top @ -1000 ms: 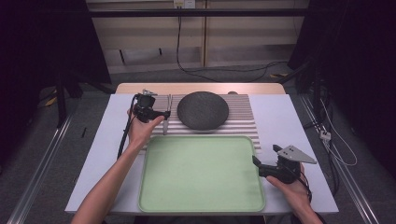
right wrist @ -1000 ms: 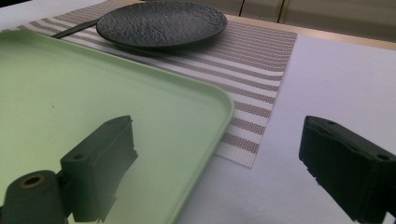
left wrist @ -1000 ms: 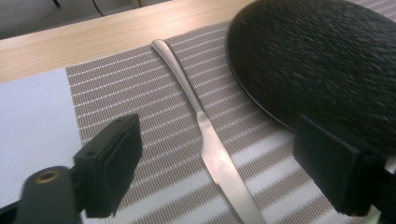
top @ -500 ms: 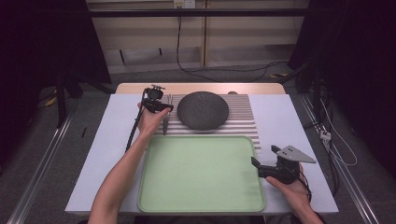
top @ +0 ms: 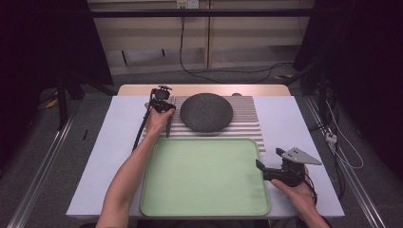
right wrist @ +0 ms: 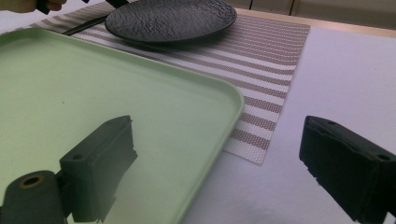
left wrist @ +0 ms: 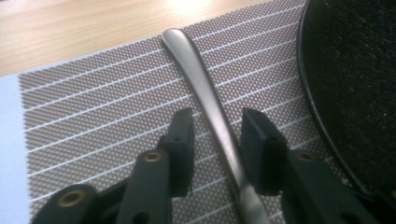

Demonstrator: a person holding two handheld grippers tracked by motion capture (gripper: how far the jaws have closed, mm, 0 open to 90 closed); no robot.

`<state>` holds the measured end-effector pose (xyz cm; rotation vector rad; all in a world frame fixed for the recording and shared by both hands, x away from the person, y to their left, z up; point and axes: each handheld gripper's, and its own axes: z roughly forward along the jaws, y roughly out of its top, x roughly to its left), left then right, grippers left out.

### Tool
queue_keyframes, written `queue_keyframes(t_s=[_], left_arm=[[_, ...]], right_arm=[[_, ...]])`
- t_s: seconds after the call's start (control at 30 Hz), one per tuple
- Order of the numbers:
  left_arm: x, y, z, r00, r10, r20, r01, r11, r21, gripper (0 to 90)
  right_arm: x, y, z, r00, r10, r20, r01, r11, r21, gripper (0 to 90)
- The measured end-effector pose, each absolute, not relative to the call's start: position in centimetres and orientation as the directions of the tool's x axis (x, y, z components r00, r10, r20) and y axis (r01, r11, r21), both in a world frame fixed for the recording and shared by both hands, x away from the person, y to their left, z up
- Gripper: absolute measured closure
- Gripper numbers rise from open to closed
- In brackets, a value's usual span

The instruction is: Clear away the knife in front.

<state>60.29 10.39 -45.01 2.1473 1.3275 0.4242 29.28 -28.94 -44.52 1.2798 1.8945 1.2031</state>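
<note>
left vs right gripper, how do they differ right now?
The left gripper has its jaws straddling a metal utensil handle on the striped mat; the right gripper straddles the green tray rim. Left's jaws are narrowly apart, right's spread wide. Both are open, gripping nothing.

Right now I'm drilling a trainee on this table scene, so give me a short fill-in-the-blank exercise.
1. The left gripper has its open jaws on either side of a metal ____ handle.
2. The plate on the striped mat is ____ in colour.
3. The tray is pale ____.
4. The right gripper is ____.

Missing words: utensil; black; green; open
</note>
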Motion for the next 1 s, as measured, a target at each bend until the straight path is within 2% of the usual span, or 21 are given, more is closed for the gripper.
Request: queue_keyframes(t_s=[0.13, 0.2, 0.3, 0.47, 0.67, 0.8, 1.0], left_arm=[[60.74, 10.3, -44.73, 0.454, 0.89, -0.04, 0.731, -0.346, 0.588, 67.4], [60.85, 10.24, -44.6, 0.457, 0.887, -0.064, 0.743, -0.341, 0.576, 74.5], [60.96, 9.9, -44.4, 0.476, 0.879, -0.033, 0.739, -0.379, 0.556, 75.7], [61.26, 10.07, -44.32, 0.473, 0.878, -0.078, 0.76, -0.361, 0.54, 79.3], [61.24, 9.9, -44.29, 0.483, 0.874, -0.05, 0.752, -0.384, 0.536, 79.6], [61.34, 10.09, -44.32, 0.477, 0.876, -0.07, 0.759, -0.37, 0.535, 79.4], [61.21, 9.96, -44.32, 0.484, 0.873, -0.053, 0.749, -0.382, 0.54, 79.9]], right_arm=[[29.31, -28.94, -44.53, -0.396, 0.917, 0.04, 0.425, 0.145, 0.894, 10.4], [29.31, -28.92, -44.53, -0.397, 0.917, 0.041, 0.427, 0.144, 0.893, 10.4], [29.29, -28.94, -44.54, -0.399, 0.916, 0.042, 0.427, 0.145, 0.892, 10.3], [29.27, -28.95, -44.53, -0.401, 0.915, 0.043, 0.428, 0.145, 0.892, 10.4], [29.34, -28.96, -44.56, -0.404, 0.913, 0.047, 0.432, 0.146, 0.89, 10.4], [29.34, -28.95, -44.57, -0.405, 0.913, 0.045, 0.433, 0.148, 0.889, 10.4], [29.36, -28.83, -44.59, -0.408, 0.912, 0.043, 0.436, 0.153, 0.887, 10.4]])
